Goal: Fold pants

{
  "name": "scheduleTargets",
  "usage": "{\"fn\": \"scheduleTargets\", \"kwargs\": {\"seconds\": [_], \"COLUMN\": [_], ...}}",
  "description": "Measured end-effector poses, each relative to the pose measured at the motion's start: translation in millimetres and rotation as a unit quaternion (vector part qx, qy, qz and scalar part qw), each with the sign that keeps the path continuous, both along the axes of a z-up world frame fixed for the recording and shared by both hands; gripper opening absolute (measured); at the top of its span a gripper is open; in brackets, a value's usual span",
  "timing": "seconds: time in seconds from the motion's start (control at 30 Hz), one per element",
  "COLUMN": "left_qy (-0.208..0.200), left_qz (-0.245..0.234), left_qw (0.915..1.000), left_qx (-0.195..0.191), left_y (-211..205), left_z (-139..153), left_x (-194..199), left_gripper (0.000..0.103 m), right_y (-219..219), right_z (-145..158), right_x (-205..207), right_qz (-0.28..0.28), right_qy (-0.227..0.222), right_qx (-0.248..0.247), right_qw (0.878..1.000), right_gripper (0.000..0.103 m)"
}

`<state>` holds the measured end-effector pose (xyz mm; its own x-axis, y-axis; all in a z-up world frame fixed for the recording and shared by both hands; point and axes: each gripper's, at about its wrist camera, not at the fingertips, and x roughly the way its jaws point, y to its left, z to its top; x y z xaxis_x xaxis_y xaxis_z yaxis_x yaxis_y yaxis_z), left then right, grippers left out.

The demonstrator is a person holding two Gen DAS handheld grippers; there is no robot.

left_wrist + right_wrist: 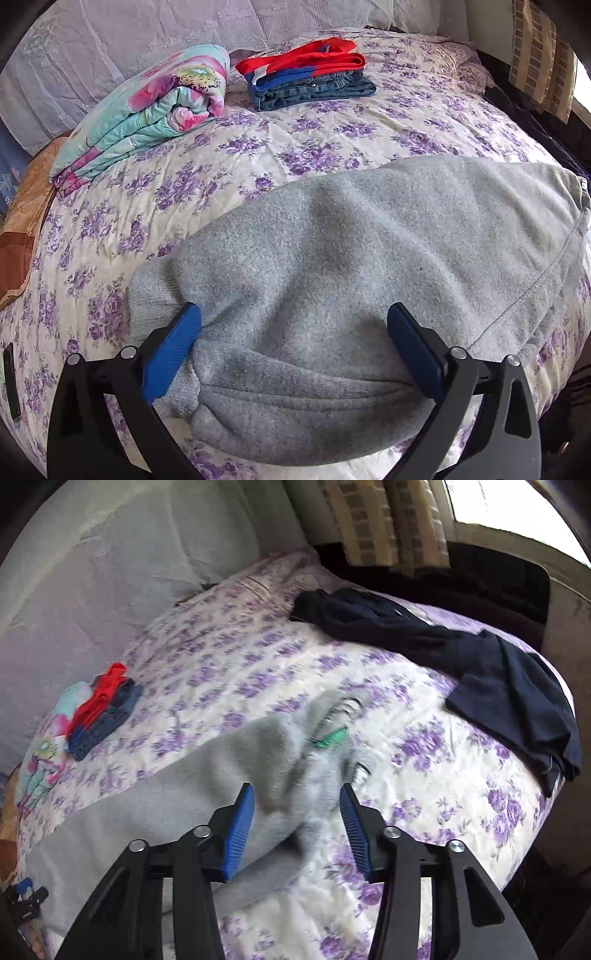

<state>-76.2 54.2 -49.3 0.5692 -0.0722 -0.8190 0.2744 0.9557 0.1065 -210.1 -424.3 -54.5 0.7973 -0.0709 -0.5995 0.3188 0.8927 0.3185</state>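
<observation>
Grey sweatpants [351, 258] lie across the flowered bed sheet [258, 140]. My left gripper [293, 321] is open, its blue pads [173, 350] spread wide on either side of the bunched cuff end of the pants. In the right wrist view the same grey pants [166, 812] run to the left, and their waist end with a green tag [332, 736] is blurred. My right gripper [297, 812] is open, with the grey fabric lying between its pads [240, 834].
A folded flowered quilt [147, 110] and a stack of folded red and blue clothes on jeans [310, 74] sit at the back of the bed. A dark navy garment [480, 664] lies unfolded at the right. Pillows [129, 44] line the headboard.
</observation>
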Motion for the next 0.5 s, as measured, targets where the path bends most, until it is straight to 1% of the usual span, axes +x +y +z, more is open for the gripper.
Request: {"fn": "scheduleTargets", "kwargs": {"seconds": [0.03,0.1,0.17,0.23,0.27,0.3,0.33,0.37,0.4,0.43,0.47,0.5], "left_qy": [-0.004,-0.013,-0.018,-0.02,-0.02,-0.02,-0.018,-0.013,-0.007,-0.001,0.004,0.008], "left_qz": [0.0,0.003,0.015,0.032,0.041,0.05,0.057,0.062,0.065,0.067,0.069,0.071], "left_qw": [1.0,0.9999,0.9997,0.9991,0.9987,0.9984,0.998,0.9978,0.9975,0.9971,0.9967,0.9963], "left_qx": [-0.001,0.0,-0.007,-0.019,-0.021,-0.018,-0.018,-0.022,-0.029,-0.036,-0.041,-0.048], "left_y": [2.3,8.5,18.1,31.0,36.5,41.6,46.3,51.5,55.8,60.1,63.4,65.9], "left_z": [2.5,8.5,15.0,19.0,19.6,19.3,18.1,16.4,14.7,13.1,11.4,10.4], "left_x": [-2.3,-7.0,-9.8,-10.9,-10.9,-11.1,-10.6,-9.6,-8.8,-7.9,-7.1,-6.4], "left_gripper": [0.098,0.098,0.098,0.098,0.098,0.098,0.098,0.098,0.098,0.098,0.098,0.098], "right_y": [16.8,50.5,81.7,108.2,119.5,130.1,141.9,153.4,161.8,166.1,166.8,166.1], "right_z": [2.9,2.1,-5.7,-20.6,-30.6,-44.2,-55.7,-54.6,-51.6,-46.6,-39.8,-29.9], "right_x": [0.4,7.0,17.3,30.4,38.9,46.6,52.2,48.2,45.7,44.3,41.6,36.8], "right_qz": [0.041,0.098,0.159,0.209,0.219,0.218,0.221,0.226,0.232,0.235,0.241,0.254], "right_qy": [-0.001,0.009,0.018,0.039,0.06,0.095,0.118,0.115,0.124,0.13,0.126,0.109], "right_qx": [0.001,-0.01,0.004,0.022,0.023,0.007,-0.028,-0.068,-0.095,-0.106,-0.101,-0.084], "right_qw": [0.999,0.995,0.987,0.977,0.974,0.971,0.968,0.965,0.96,0.957,0.957,0.957], "right_gripper": [0.052,0.052,0.052,0.052,0.052,0.053,0.054,0.055,0.059,0.062,0.062,0.062]}}
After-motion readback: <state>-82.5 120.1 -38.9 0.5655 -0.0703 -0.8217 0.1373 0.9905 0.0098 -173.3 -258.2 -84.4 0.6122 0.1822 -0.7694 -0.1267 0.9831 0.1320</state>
